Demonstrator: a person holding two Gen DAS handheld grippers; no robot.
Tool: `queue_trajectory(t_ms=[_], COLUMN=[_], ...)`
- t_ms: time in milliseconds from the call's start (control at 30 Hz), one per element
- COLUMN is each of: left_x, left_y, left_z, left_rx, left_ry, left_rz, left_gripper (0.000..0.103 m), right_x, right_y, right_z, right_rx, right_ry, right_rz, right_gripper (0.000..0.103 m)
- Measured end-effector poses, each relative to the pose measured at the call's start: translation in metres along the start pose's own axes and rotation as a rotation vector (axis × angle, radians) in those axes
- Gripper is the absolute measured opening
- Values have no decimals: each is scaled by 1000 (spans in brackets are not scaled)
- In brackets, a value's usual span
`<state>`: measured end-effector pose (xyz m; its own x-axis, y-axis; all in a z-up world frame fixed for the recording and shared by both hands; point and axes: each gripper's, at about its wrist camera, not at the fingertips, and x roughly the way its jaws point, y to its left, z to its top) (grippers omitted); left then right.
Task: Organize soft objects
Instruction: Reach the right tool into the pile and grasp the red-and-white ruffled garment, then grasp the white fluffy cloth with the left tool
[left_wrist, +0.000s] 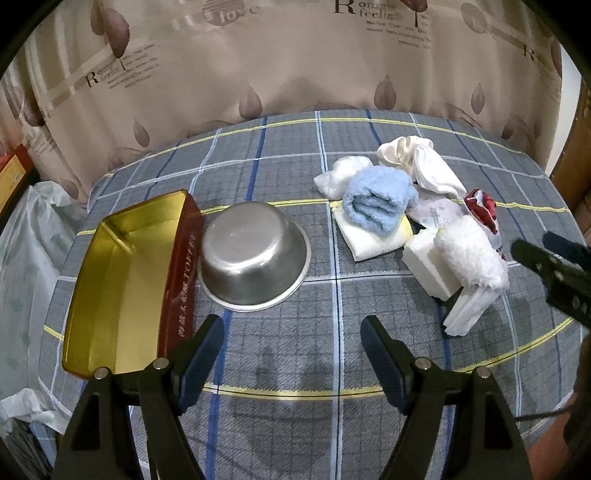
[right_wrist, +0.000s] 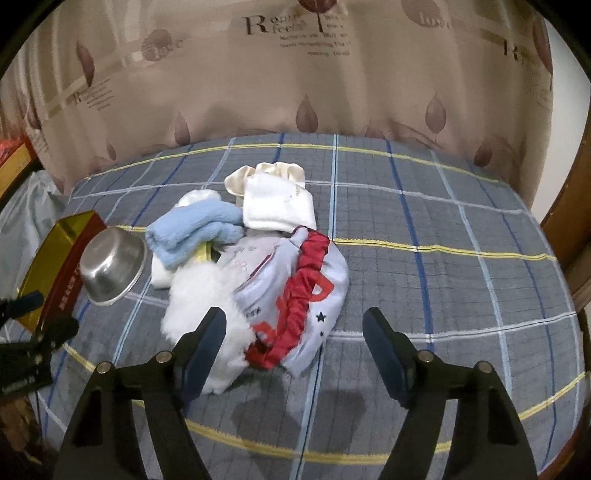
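Observation:
A heap of soft things lies on the plaid cloth: a blue fluffy towel (left_wrist: 378, 201) (right_wrist: 195, 230), a white fluffy cloth (left_wrist: 469, 253) (right_wrist: 201, 295), white socks (left_wrist: 432, 166) (right_wrist: 277, 208), a pale garment with red trim (right_wrist: 295, 291) and a white sponge block (left_wrist: 428, 264). An open gold-lined red tin (left_wrist: 125, 280) (right_wrist: 55, 266) lies at the left beside an upside-down steel bowl (left_wrist: 255, 254) (right_wrist: 112, 266). My left gripper (left_wrist: 291, 345) is open and empty above the cloth in front of the bowl. My right gripper (right_wrist: 293, 334) is open and empty just above the near edge of the heap.
The table (left_wrist: 332, 369) is round with a grey plaid cloth. A patterned curtain (left_wrist: 295, 66) hangs behind it. A plastic bag (left_wrist: 29, 236) sits off the left edge. A wooden frame (right_wrist: 576, 236) stands at the right.

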<state>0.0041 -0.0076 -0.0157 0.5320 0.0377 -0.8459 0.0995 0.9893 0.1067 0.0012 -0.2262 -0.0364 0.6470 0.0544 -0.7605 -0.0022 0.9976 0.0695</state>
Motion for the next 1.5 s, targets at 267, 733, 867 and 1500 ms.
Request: queue_trajectory(t_ms=[267,733,867,1500], left_x=[9,14,8,-4], left_y=[-8,-24,-30,-81], left_z=[3,15,24,66], left_rx=[26,57,65,55], left_ry=[10,6,-5,91], left_rz=[-2,-14,-26,-298], left_gripper=[78,78,78,78], right_x=[38,79,86,48], right_y=[0,-58,-53,-65], right_z=[19,6,2,-14], right_rx=[16,124,141,45], right_ry=[16,81,89,-22], right_rz=[8,13,62,-72], right_gripper=[74,62,62,19])
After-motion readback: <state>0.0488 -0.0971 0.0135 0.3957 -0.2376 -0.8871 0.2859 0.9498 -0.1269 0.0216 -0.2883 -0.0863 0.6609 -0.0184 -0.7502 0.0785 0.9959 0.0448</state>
